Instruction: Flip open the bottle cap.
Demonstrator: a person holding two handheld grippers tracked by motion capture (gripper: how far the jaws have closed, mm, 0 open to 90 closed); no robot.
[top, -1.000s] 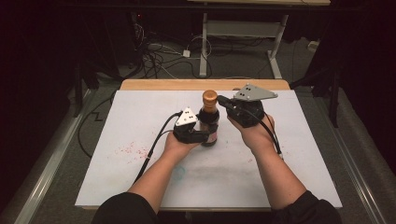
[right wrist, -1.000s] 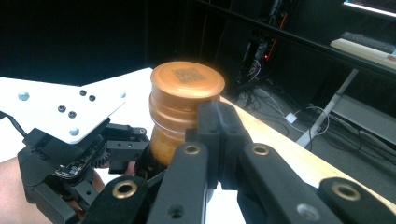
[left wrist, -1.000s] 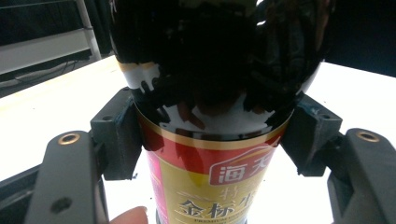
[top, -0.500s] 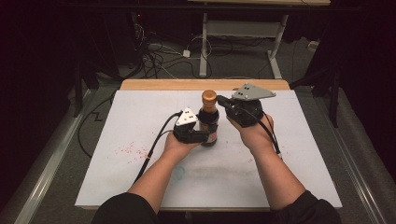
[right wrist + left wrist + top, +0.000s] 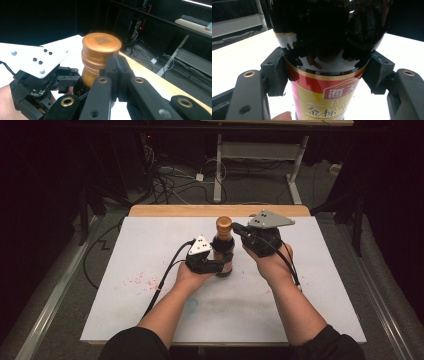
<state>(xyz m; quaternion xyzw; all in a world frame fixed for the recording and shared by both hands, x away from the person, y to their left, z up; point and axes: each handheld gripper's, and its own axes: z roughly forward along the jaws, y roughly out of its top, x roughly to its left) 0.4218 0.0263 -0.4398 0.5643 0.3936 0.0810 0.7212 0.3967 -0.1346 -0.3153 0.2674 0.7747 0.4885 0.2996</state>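
The bottle [image 5: 223, 251] stands upright on the white table [image 5: 125, 250], near the table's middle and a little toward its far wooden edge. The left claw [image 5: 216, 264] clamps the bottle's body from the side, its two pads pressed against the glass just above the label; this grip looks meant to keep the bottle from turning or tipping. The right claw [image 5: 239, 231] sits higher, beside the bottle's neck. In the right gripper view its two jaws are pressed together, their tips resting against the neck just under the cap [image 5: 101, 42] and pinching nothing. That placement suggests it is lining up on the cap, perhaps to unscrew it while the body is held firm.

The bottle is dark, glossy glass that mirrors the room. Its red and gold label [image 5: 325, 100] bears Chinese characters. The cap is a ridged copper-orange cylinder with a small square code printed on top, and it is still seated on the neck.
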